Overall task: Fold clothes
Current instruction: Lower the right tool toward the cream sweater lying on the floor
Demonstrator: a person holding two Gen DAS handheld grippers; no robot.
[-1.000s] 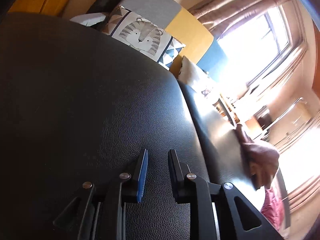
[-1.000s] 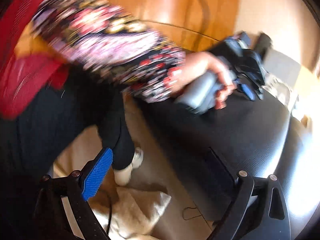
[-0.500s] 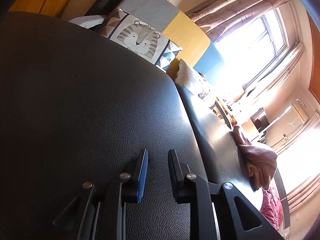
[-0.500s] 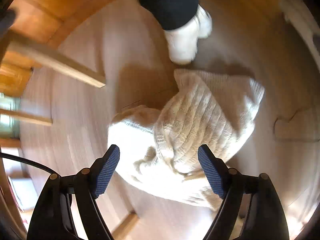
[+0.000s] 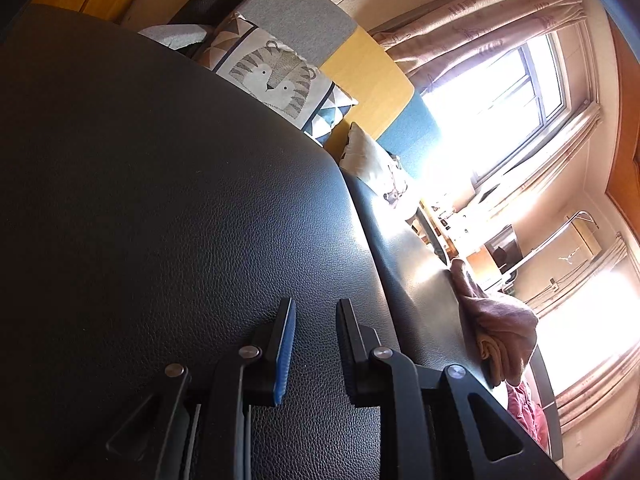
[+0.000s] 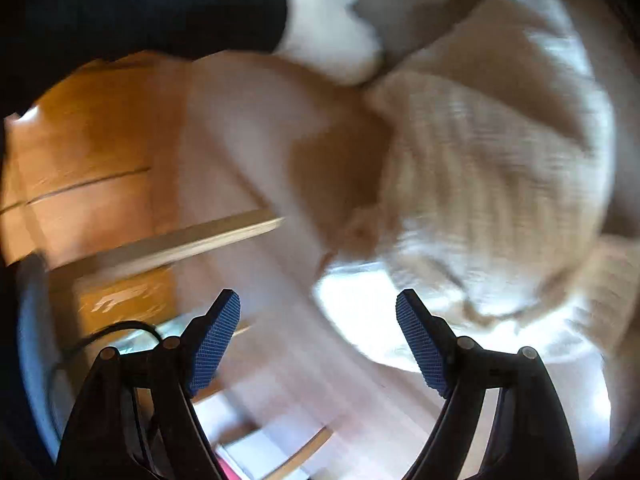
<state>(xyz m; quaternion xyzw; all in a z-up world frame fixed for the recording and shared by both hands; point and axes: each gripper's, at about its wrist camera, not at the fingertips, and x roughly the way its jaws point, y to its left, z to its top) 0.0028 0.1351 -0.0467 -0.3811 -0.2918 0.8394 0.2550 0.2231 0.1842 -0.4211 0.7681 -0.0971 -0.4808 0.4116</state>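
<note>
Though blurred, sweater (image 6: 492,168) seemingly crumpled, axisless.

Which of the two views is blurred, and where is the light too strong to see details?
Right wrist view: motion blur smears the cream knitted sweater and the wooden floor. Left wrist view: sharp, but the window is blown out white, with glare on the black leather cushion.

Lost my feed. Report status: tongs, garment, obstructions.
Left tongs narrow, empty, over the black sofa seat. Right tongs open, empty, just narrowed slightly, above floor beside the cream knit sweater. Person's white shoe close to the sweater.
</note>
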